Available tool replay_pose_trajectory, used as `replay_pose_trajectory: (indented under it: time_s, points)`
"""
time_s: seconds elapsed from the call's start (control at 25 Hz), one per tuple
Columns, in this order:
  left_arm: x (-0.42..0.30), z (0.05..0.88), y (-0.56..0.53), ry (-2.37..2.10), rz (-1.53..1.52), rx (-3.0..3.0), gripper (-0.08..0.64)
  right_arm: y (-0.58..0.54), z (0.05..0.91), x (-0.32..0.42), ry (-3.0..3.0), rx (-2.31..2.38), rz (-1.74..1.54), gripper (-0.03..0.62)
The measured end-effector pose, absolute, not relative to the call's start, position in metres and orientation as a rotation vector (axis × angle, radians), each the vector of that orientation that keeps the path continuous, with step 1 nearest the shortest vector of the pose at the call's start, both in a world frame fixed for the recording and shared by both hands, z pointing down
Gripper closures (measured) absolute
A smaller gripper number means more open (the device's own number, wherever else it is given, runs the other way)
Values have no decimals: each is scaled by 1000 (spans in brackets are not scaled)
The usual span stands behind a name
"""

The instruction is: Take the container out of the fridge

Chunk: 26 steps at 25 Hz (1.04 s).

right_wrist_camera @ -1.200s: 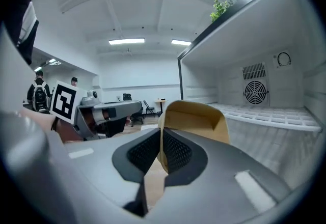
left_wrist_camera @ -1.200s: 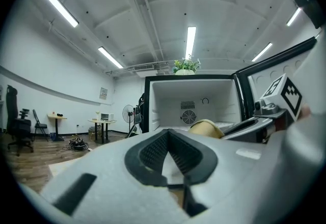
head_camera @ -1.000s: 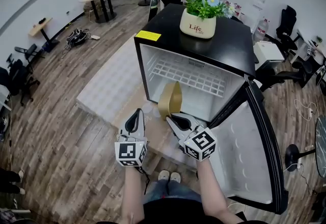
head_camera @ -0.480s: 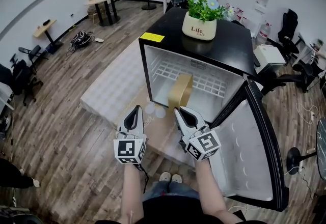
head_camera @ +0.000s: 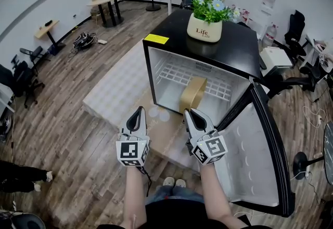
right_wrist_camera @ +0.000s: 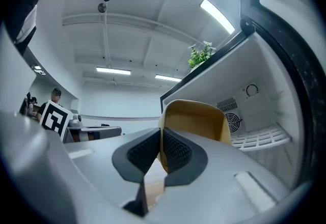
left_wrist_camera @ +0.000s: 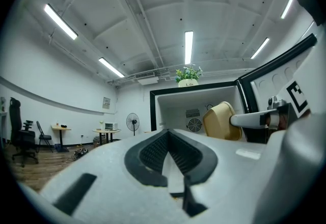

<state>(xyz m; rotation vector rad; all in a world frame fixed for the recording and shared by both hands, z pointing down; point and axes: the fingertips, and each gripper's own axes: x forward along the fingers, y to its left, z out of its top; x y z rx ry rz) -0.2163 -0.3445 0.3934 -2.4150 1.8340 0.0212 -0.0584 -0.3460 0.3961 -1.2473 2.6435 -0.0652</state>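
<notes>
Fridge point(head_camera: 244, 46): black-topped, white inside, with its door point(head_camera: 260, 165) swung fully open to the person's right and a plant pot point(head_camera: 204, 29) on top. A wire shelf point(head_camera: 177, 74) spans the back of the compartment.

Container point(head_camera: 193, 95): a tan, rounded-rectangular tub, held off the fridge floor at the mouth of the compartment. Whether it has passed the front edge cannot be told. It stands on edge, its long axis rising from the grip up and away from the person toward the shelf. The right gripper view suggests the hollow faces sideways, but this is uncertain.

Handling, as judged: thin-walled, stiff and light, probably plastic, with a smooth surface that could slip. No contents show. The rim is the natural hold, yet a pinch at one end leaves the far end free to swing or droop, so a grip nearer mid-rim, or support from the second gripper, would be steadier.

Right gripper point(head_camera: 188, 112): jaws clamped on the container's near rim, the ribbed pads pressing the thin wall from both sides.

Left gripper point(head_camera: 138, 110): jaws together with nothing between them, beside the right gripper and well short of the fridge.
</notes>
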Motion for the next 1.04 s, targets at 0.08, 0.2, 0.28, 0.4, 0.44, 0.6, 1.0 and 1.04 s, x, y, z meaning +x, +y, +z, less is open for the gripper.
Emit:
replay_pose_trajectory:
  time_s: [0.08,0.2,0.28,0.4,0.44,0.6,1.0,1.04]
  points:
    - [-214,392,-346,1828,23,-2417,555,-347,395,-56,2637,-1272,-45,568]
    - [-210,391,-348,1812,26,-2422,555,-348,394,-52,2627,-1288,-36,568]
    - [-207,391,-350,1803,26,-2425,555,-348,394,-49,2624,-1293,-32,568]
    - [-202,390,-352,1792,24,-2432,555,-348,393,-46,2620,-1298,-29,568]
    - [-201,390,-352,1789,24,-2433,555,-349,393,-45,2620,-1299,-28,568]
    - [-197,389,-353,1780,17,-2437,555,-349,393,-41,2615,-1304,-31,568]
    - [-194,391,-353,1773,14,-2443,555,-348,392,-39,2613,-1308,-27,568]
    - [-193,391,-354,1771,14,-2443,555,-348,393,-39,2613,-1307,-27,568]
